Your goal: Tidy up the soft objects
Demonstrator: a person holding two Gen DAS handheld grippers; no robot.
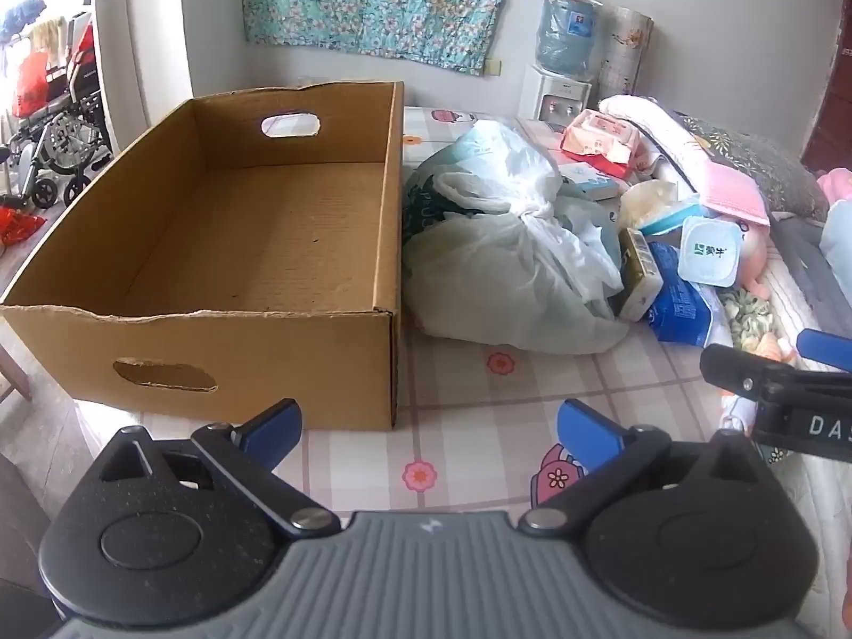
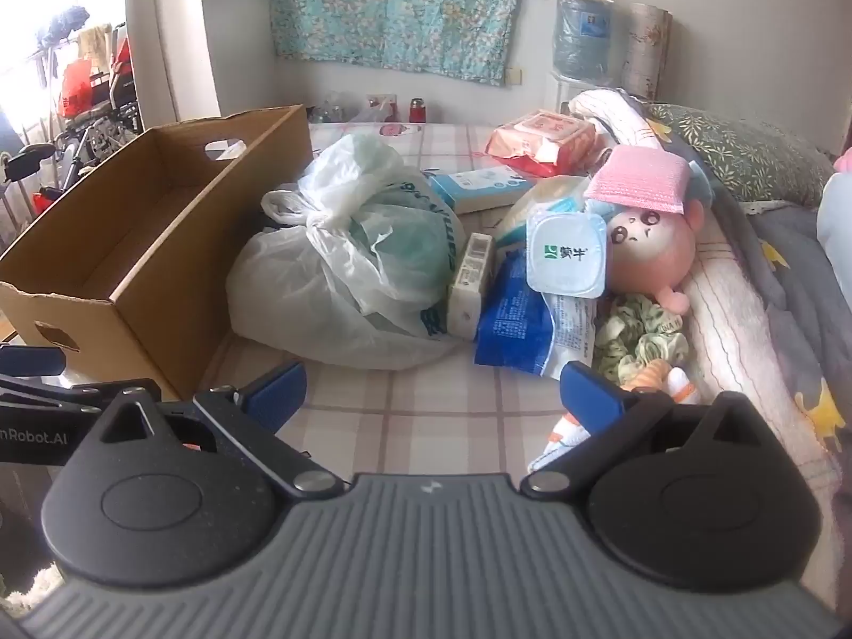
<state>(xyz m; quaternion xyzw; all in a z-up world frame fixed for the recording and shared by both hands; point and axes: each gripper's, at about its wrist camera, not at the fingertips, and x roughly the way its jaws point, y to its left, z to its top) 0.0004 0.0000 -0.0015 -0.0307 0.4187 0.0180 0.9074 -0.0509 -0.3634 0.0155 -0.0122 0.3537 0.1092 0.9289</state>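
The left claw (image 1: 428, 426) hung with its 2 blue-padded fingers (image 1: 271, 428) spread apart and gripping nothing, above the pink checked bed sheet (image 1: 479, 415) and just short of the open brown cardboard box (image 1: 255, 245), which sat on the bed with oval handle holes in both end walls. The right claw (image 2: 434, 391) was likewise spread wide and held nothing, low over the sheet in front of a heap of things. In that heap, a knotted white plastic bag (image 2: 351, 277) lay just beside the box. To its right sat a blue and white soft packet (image 2: 524, 322) with a white square yogurt cup (image 2: 567, 255) leaning on it. A pink round-faced plush doll (image 2: 652, 250) lay behind the cup, a pink knitted cloth (image 2: 639, 181) resting on its head, and a crumpled green patterned fabric (image 2: 639, 341) lay beside the packet.
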